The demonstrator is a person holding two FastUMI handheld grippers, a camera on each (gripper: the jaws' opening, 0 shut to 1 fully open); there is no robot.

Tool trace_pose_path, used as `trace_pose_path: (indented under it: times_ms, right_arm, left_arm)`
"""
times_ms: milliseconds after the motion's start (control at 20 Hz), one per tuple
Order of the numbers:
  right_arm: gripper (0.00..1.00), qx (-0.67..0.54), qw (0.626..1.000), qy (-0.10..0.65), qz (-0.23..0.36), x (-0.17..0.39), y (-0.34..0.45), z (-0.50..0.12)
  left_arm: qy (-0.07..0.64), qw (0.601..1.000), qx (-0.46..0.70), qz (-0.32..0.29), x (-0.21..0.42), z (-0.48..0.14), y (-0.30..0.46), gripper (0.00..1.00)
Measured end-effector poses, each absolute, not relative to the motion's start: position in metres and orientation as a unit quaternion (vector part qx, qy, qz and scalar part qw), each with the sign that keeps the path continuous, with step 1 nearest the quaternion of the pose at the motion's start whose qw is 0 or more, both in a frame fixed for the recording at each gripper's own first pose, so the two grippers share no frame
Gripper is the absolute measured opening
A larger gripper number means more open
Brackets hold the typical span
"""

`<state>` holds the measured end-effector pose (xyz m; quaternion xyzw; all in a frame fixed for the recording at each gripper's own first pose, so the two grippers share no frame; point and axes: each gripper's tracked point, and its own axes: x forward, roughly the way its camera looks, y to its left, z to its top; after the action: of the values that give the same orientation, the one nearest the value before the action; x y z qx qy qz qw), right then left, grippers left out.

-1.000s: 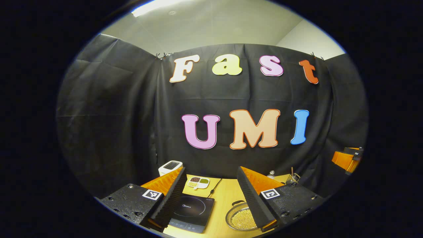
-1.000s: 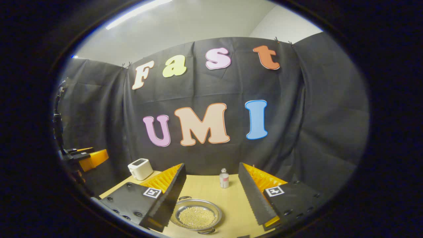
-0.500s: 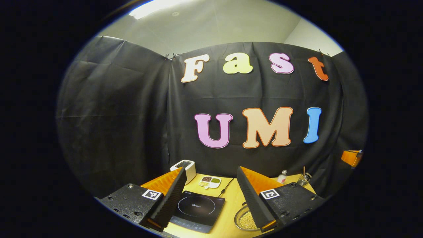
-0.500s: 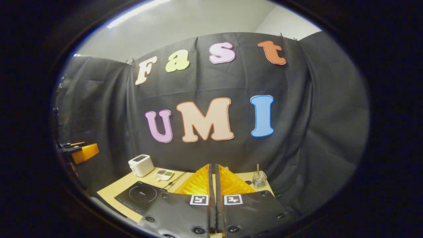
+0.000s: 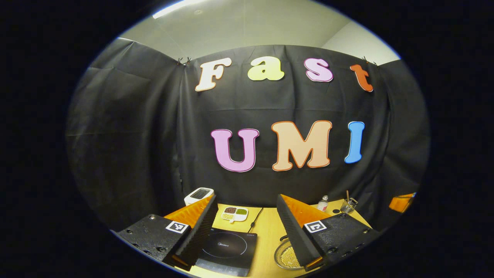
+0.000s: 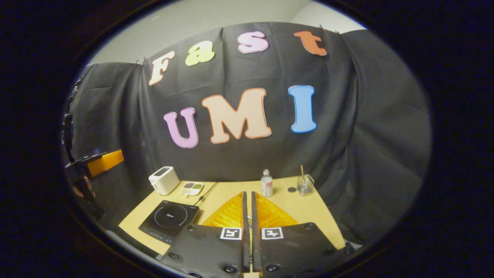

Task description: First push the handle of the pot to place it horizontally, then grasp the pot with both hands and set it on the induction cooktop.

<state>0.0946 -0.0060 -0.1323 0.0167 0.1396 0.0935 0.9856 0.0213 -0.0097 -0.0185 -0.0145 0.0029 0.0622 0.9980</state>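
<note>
In the left gripper view, the pot (image 5: 287,256) is a shallow, round metal pan with a shiny rim, filled with small yellowish beads; a dark loop handle (image 5: 284,238) shows at its far edge. It sits on the wooden table (image 5: 266,235) just right of the induction cooktop (image 5: 227,251), apart from it, and is partly hidden behind one finger of the left gripper (image 5: 247,200). That gripper hangs above the table with its jaws spread wide and nothing between them.

Going left to right across the back of the table in the right gripper view: a white toaster (image 6: 164,180), a small divided dish (image 6: 191,188) with dark, green and pale fillings, a small clear bottle (image 6: 266,183), and a glass cup (image 6: 305,185) with a stick standing in it. The black cooktop lies near the front left.

The right gripper (image 6: 247,193) has its fingers pressed together, holding nothing. The left gripper shows at the far left edge of this view.
</note>
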Motion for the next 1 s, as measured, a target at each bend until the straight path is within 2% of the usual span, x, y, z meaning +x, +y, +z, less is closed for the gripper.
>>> trace_pose_path:
  times_ms: [50,150,200,350,400,550,600,650,800,850,1000]
  right_arm:
    - [0.04,0.012,0.985,0.156,0.076,0.091,-0.008,-0.146]
    - [0.04,0.011,0.981,0.187,0.046,0.080,-0.009,-0.177]
    - [0.09,0.017,0.978,0.206,0.037,0.074,-0.007,-0.194]
    - [0.00,0.031,0.963,0.269,0.000,0.051,-0.006,-0.249]
    - [0.04,0.035,0.956,0.292,-0.013,0.042,-0.006,-0.267]
    - [0.04,0.050,0.934,0.351,-0.040,0.020,-0.001,-0.319]
    - [0.00,0.056,0.927,0.367,-0.050,0.012,0.002,-0.333]
    - [0.04,0.062,0.921,0.381,-0.058,0.007,0.005,-0.344]
    - [0.04,0.086,0.906,0.406,-0.080,-0.007,0.018,-0.370]
    - [0.00,0.098,0.900,0.416,-0.085,-0.011,0.023,-0.379]
    - [0.00,0.134,0.883,0.439,-0.099,-0.025,0.039,-0.403]
  left_arm:
    - [0.006,0.999,-0.017,0.048,0.026,-0.023,-0.012,0.92]
    - [0.008,1.000,-0.017,0.023,0.036,-0.028,-0.012,0.94]
    - [0.008,1.000,-0.014,0.013,0.041,-0.029,-0.012,0.94]
    - [0.003,1.000,0.001,-0.013,0.056,-0.033,-0.009,0.92]
    - [0.004,1.000,0.005,-0.016,0.060,-0.035,-0.006,0.92]
    - [0.010,0.999,0.003,-0.034,0.070,-0.046,-0.003,0.94]
    - [0.014,0.999,0.000,-0.045,0.074,-0.050,-0.003,0.92]
    - [0.018,0.998,-0.001,-0.053,0.077,-0.056,-0.002,0.94]
    - [0.029,0.997,-0.005,-0.078,0.085,-0.068,0.000,0.94]
    - [0.031,0.996,-0.005,-0.087,0.087,-0.072,0.001,0.92]
    - [0.035,0.994,0.002,-0.107,0.094,-0.080,0.007,0.94]
